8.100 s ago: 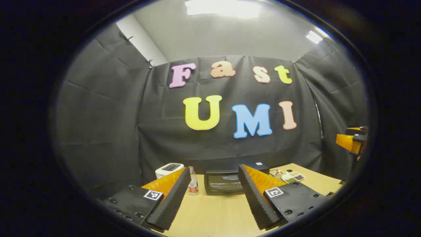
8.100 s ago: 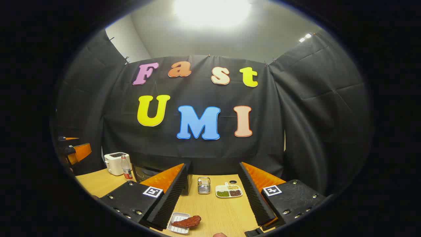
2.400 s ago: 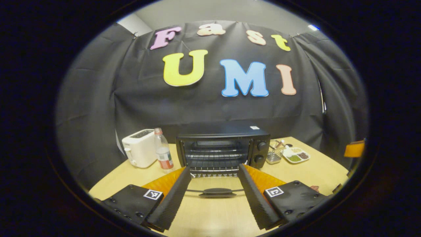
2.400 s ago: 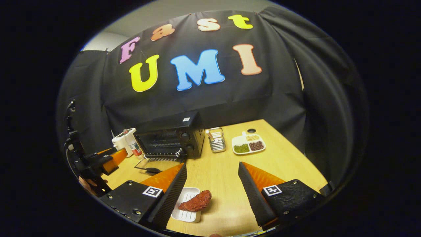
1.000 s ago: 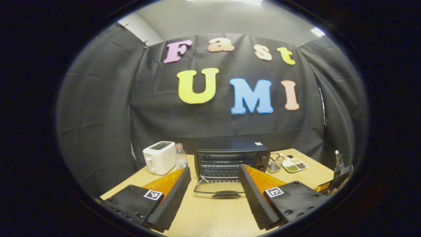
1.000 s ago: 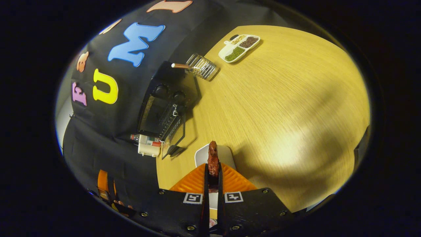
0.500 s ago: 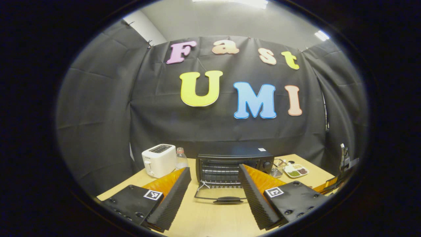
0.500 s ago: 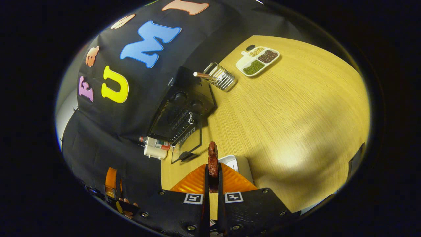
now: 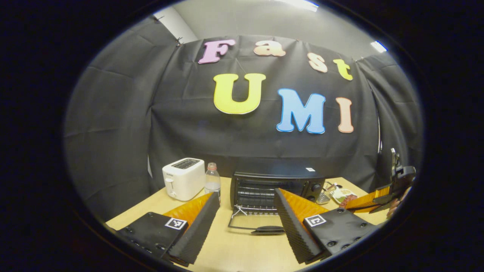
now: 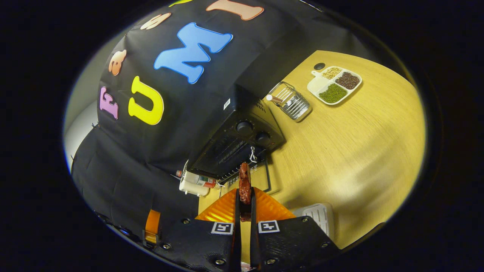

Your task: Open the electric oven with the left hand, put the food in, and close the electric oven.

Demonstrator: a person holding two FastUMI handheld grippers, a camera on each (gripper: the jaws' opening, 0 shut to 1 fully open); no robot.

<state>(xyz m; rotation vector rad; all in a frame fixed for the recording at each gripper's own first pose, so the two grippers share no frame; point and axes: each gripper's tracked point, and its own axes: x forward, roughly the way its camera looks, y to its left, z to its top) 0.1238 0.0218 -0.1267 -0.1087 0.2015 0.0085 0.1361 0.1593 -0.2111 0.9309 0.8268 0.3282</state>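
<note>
In the left gripper view the left gripper (image 9: 245,223) hangs with its fingers spread wide and empty just in front of the electric oven (image 9: 276,185), whose glass door (image 9: 257,226) lies folded down flat on the table (image 9: 242,253), so opening looks done. In the right gripper view the right gripper (image 10: 244,206) is clamped narrow on the reddish food (image 10: 244,183), held above the lowered door just short of the oven's mouth; loading is the step in hand, and the next move calls for carrying the food forward onto the rack and releasing it.
</note>
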